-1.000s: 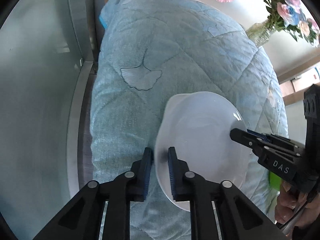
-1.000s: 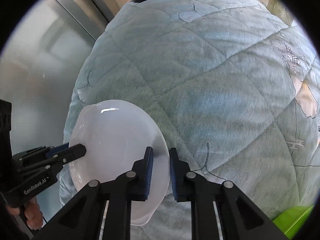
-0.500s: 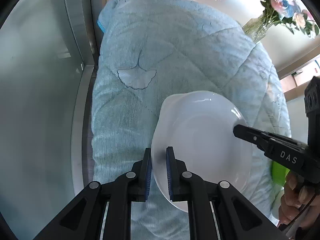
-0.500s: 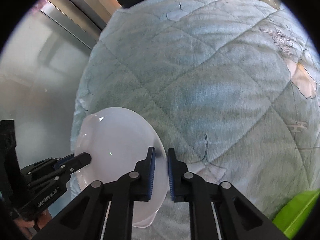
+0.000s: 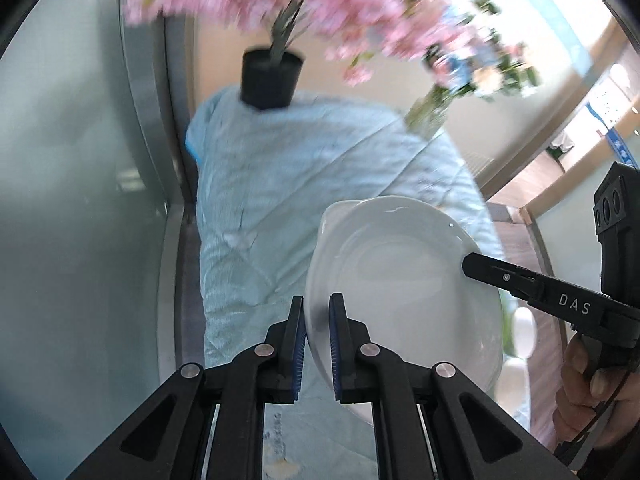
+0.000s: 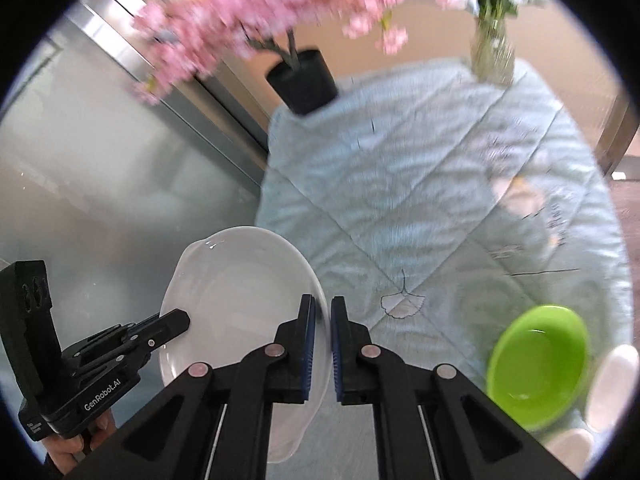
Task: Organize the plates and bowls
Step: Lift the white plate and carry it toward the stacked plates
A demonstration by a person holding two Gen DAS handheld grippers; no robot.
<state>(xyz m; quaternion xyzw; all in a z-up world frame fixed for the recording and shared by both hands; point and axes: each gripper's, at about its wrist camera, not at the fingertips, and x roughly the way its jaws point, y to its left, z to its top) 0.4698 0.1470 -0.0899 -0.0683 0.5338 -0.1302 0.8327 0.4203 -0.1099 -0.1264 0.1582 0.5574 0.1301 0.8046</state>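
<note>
A pale blue quilted cloth (image 6: 420, 200) with stitched leaf outlines covers the counter. At its far edge stand a black pot (image 6: 302, 80) of pink blossom (image 6: 256, 12) and a glass vase (image 6: 492, 54) of flowers. A frosted glass panel (image 5: 72, 200) in a metal frame runs along the counter's left edge, and a beige wall lies behind.

The white plate (image 5: 400, 300) hangs in the air above the counter's near left part, tilted, gripped from both sides. The left hand-held gripper (image 5: 318, 344) is clenched on the plate's left rim, its blue pads pressing either face. The right hand-held gripper (image 6: 323, 344) clamps the opposite rim in the same way. A green bowl (image 6: 538, 364) sits near the counter's near right corner, with white dishes (image 6: 612, 384) just beside it, blurred.
</note>
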